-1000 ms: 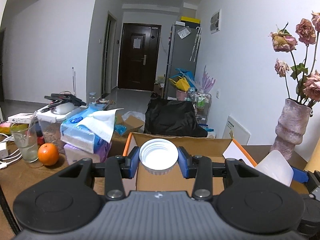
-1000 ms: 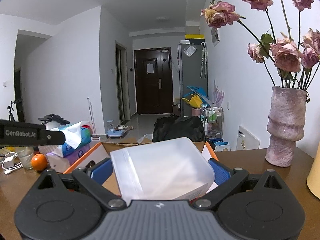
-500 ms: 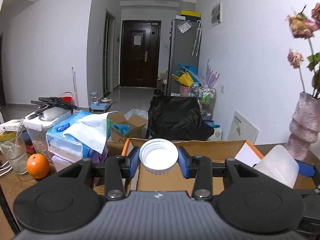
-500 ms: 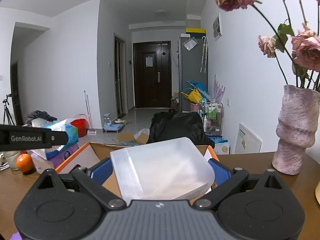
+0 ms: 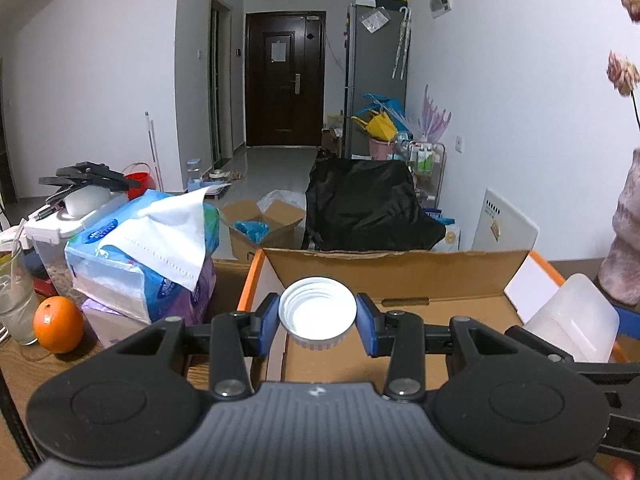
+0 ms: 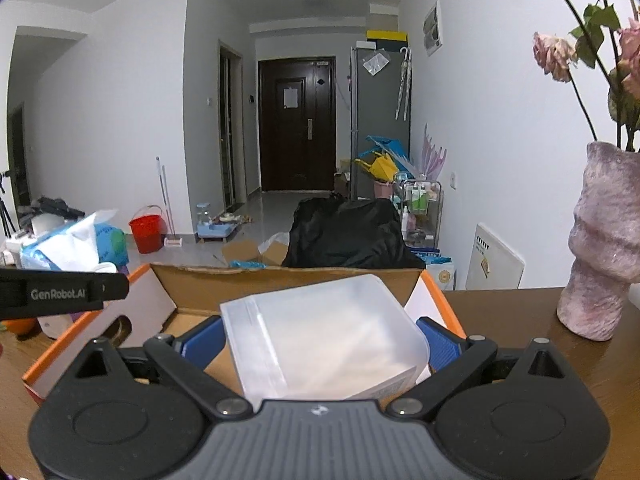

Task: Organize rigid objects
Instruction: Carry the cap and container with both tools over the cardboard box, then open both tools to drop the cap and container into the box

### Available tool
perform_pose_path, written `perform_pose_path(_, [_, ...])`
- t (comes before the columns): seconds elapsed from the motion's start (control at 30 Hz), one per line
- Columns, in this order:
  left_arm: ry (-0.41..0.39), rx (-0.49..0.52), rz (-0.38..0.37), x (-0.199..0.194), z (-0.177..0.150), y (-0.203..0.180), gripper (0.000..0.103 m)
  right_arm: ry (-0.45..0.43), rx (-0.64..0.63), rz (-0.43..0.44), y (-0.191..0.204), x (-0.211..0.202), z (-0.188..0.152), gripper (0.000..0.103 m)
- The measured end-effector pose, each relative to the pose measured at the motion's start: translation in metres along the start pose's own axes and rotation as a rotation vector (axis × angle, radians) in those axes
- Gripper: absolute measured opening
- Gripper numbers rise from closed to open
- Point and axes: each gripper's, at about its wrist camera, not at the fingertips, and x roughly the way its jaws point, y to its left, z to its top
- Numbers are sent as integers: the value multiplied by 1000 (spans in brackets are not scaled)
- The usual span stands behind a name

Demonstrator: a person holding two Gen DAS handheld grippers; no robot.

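My left gripper (image 5: 317, 322) is shut on a white round plastic lid (image 5: 317, 312), held with its ribbed hollow side toward the camera, above the near left part of an open cardboard box (image 5: 400, 268) with orange edges. My right gripper (image 6: 316, 346) is shut on a translucent plastic container (image 6: 324, 340), held over the same box (image 6: 288, 274). The container also shows at the right in the left wrist view (image 5: 568, 328). The left gripper's arm (image 6: 60, 294) crosses the left of the right wrist view.
The box sits on a wooden table (image 6: 520, 320). Left of it are tissue packs (image 5: 148, 248), an orange (image 5: 58, 324), a glass (image 5: 14, 300) and a storage bin (image 5: 60, 232). A pink vase (image 6: 604, 248) with dried flowers stands at the right. A black bag (image 5: 368, 208) lies beyond the table.
Both grippers have moved forward and lower over the box, still holding the lid and the container. The vase and flowers have slid toward the right edge of both views.
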Motion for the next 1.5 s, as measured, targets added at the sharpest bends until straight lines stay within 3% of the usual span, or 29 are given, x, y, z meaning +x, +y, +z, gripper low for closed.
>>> perform_pose_path(0.3, [16,42,-7,9,-8,-3,42,36,-26,-11,1,14,-12,101])
perform_pose_path(0.37, [11,50,-3,7,-8,-5,56,45,-36,-5,2,14,-13,101])
perform_pose_path(0.43, [0,50,19,6,-8,-5,86,53,-42,-13,3,14,-14,102])
perform_pose_path(0.5, [-11,44,45,4,-8,-4,100,55,-45,-28,3,15,-14,103])
perform_pose_path(0.53, [-13,36,49,3,-7,-3,103,56,-45,-36,3,15,-14,103])
perform_pose_path(1.0, [-44,17,56,-16,-1,0,103,42,-26,-41,3,1,-9,103])
perform_pose_path(1.5, [-113,8,40,-75,2,16,103,-21,-54,-34,-1,-59,-5,103])
